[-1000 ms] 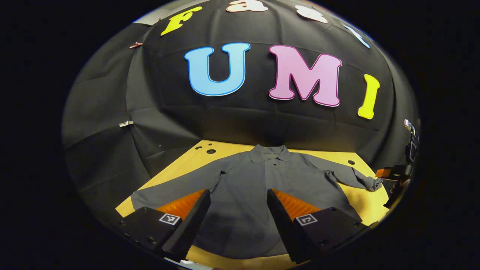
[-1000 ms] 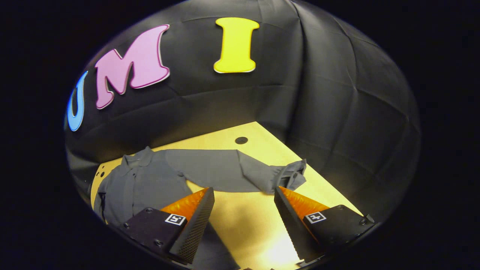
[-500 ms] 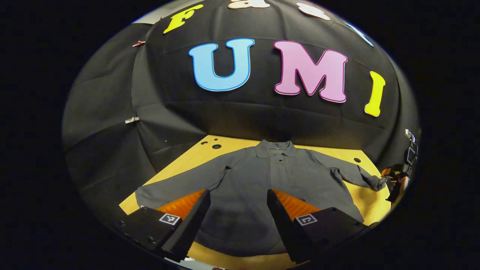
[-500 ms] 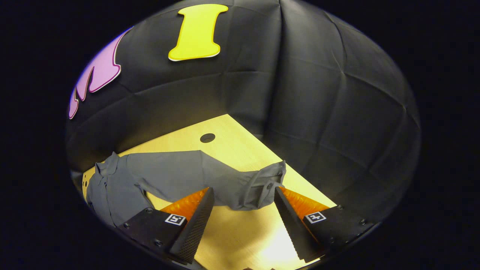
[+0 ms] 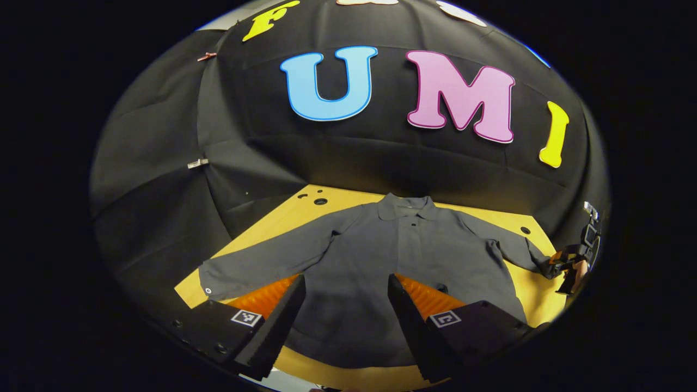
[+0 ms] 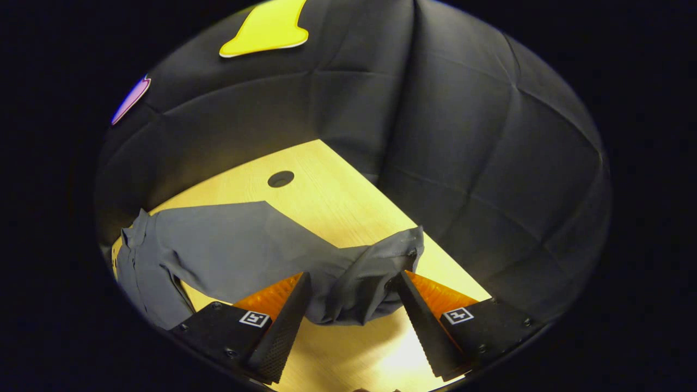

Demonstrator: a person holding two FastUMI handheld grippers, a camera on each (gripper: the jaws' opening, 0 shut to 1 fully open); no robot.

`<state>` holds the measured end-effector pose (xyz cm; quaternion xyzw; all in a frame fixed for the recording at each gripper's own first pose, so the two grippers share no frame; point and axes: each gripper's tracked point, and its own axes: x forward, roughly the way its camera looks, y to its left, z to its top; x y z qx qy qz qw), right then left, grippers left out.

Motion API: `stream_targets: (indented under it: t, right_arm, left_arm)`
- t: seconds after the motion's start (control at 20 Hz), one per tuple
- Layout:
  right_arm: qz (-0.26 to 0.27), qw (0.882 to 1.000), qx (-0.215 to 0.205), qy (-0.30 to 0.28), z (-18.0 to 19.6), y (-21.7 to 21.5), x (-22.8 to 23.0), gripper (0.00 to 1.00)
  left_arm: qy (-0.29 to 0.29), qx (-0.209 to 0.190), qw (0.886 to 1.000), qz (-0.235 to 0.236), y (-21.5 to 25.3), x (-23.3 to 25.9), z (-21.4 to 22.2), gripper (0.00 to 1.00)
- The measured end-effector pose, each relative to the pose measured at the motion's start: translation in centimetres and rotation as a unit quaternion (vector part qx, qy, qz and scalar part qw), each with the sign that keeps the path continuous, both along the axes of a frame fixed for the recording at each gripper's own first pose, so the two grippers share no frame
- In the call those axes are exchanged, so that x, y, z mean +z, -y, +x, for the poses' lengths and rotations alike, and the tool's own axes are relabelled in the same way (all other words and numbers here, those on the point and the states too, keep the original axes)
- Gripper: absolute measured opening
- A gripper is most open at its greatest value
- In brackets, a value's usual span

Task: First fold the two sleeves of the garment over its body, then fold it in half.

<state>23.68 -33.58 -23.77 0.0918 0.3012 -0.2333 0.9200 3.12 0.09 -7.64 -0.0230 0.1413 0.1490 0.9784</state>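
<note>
The right gripper (image 6: 351, 296) hangs wide open around the bunched cuff (image 6: 359, 283) of a grey collared shirt (image 5: 381, 261) — spread flat, front up, on the wooden table (image 6: 337, 201). The left gripper (image 5: 346, 305) gapes over the hem — both sleeves lie outstretched.

I see my right gripper (image 6: 351, 305) with its fingers spread wide apart over the wooden table (image 6: 348, 190). The bunched cuff end of the grey garment's sleeve (image 6: 359, 283) lies between them, its edge right at the right-hand finger; I cannot tell whether they touch. From the cuff the sleeve runs back left to the garment (image 6: 158, 256), which lies flat on the table. A round hole (image 6: 280, 178) in the tabletop sits beyond the sleeve, near the booth wall.
</note>
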Motion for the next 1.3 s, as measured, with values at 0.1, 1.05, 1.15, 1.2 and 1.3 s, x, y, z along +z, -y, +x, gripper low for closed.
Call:
stream_targets:
  t: [0.1, 1.05, 1.15, 1.2, 1.3]
  right_arm:
    - [0.01, 1.0, 0.003, -0.018, 0.2, 0.1, -1.6, 0.99]
    - [0.037, 0.998, 0.031, -0.027, 0.6, -0.8, -1.6, 0.06]
    - [0.016, 0.999, 0.042, -0.018, 0.9, -0.6, 0.3, 0.06]
    - [0.007, 0.999, 0.046, -0.014, 1.1, -0.6, 1.3, 0.06]
    - [-0.009, 0.998, 0.054, -0.002, 1.6, -1.0, 3.0, 0.06]
  left_arm:
    - [0.0, -0.003, 1.0, 0.005, 0.4, 0.1, 0.4, 0.96]
    - [0.014, -0.001, 1.0, -0.002, 0.3, 1.3, 1.0, 0.96]
    - [0.019, -0.001, 1.0, -0.009, 0.1, 1.5, 0.9, 0.96]
    - [0.02, -0.001, 1.0, -0.01, 0.1, 1.5, 0.7, 0.96]
    - [0.019, 0.0, 1.0, -0.016, -0.2, 1.2, 0.3, 0.96]
